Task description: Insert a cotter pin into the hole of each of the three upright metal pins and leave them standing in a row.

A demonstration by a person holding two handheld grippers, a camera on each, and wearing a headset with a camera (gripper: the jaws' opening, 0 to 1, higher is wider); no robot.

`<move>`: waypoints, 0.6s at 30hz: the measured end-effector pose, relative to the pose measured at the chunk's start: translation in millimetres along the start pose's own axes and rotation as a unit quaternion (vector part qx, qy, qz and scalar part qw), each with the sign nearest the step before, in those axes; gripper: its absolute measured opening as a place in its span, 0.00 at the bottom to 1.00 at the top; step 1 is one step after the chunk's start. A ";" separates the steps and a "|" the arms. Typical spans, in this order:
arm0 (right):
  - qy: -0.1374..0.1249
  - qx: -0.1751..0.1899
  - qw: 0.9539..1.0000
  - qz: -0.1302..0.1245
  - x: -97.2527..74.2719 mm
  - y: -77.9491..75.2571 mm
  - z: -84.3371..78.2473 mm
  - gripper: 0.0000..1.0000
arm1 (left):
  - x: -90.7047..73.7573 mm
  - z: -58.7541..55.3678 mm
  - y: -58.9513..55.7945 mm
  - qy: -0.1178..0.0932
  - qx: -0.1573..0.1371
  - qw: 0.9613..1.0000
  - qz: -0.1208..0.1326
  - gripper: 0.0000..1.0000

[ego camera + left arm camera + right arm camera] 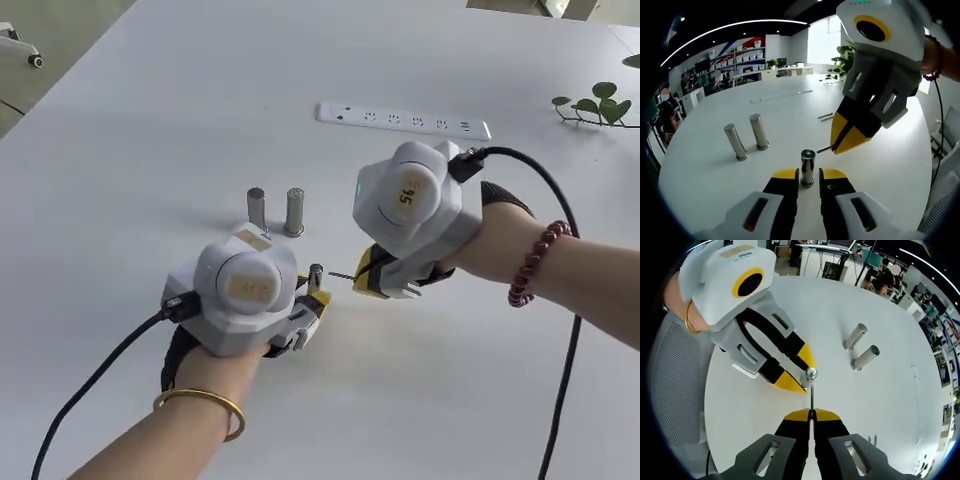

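Where the two pairs of tongs meet, a thin wire cotter pin (811, 397) lies level near the middle of the surface (150, 150). Its near end is pinched in the right tongs (811, 415), whose yellow-tipped jaws are pressed tight on it. Its free tip reaches the upper side of the metal pin (807, 167), a short, smooth, shiny cylinder; whether it has entered the hole cannot be told. That metal pin stands upright on the surface, its lower part clasped between the narrow-set jaws of the left tongs (809, 175). Farther off and to the left, a second upright pin (257, 208) and a third upright pin (294, 211), of the same polished metal, stand side by side, close but apart. Beyond the right tongs, two loose thin rods (825, 116) lie flat. The surface is white and matte. At its far side lies a long white power strip (403, 119), and a green leafy sprig (598, 106) sits at the far right.
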State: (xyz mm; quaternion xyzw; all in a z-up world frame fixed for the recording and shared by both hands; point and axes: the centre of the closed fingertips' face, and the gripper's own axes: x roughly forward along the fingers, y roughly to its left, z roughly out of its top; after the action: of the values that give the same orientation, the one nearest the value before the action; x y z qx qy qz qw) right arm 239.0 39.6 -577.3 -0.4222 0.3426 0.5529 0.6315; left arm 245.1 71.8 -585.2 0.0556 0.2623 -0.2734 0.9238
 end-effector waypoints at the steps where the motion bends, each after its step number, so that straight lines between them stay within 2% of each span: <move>1: -0.001 0.000 1.000 0.000 0.1 -0.1 0.6 0.00 | 0.6 -0.7 -0.1 0.001 0.000 1.000 0.000 0.13; 10: -0.001 -0.003 1.000 0.006 2.1 2.0 6.5 0.00 | 2.0 -2.1 1.9 -0.006 -0.006 1.000 0.000 0.10; 18: 0.003 -0.012 1.000 0.002 2.0 1.8 9.2 0.00 | 1.7 -2.7 2.3 -0.010 0.000 1.000 -0.001 0.07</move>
State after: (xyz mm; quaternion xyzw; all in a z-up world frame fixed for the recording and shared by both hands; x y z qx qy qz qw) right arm 237.2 48.8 -575.6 -0.4304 0.3389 0.5568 0.6244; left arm 246.4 73.6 -588.5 0.0525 0.2537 -0.2752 0.9258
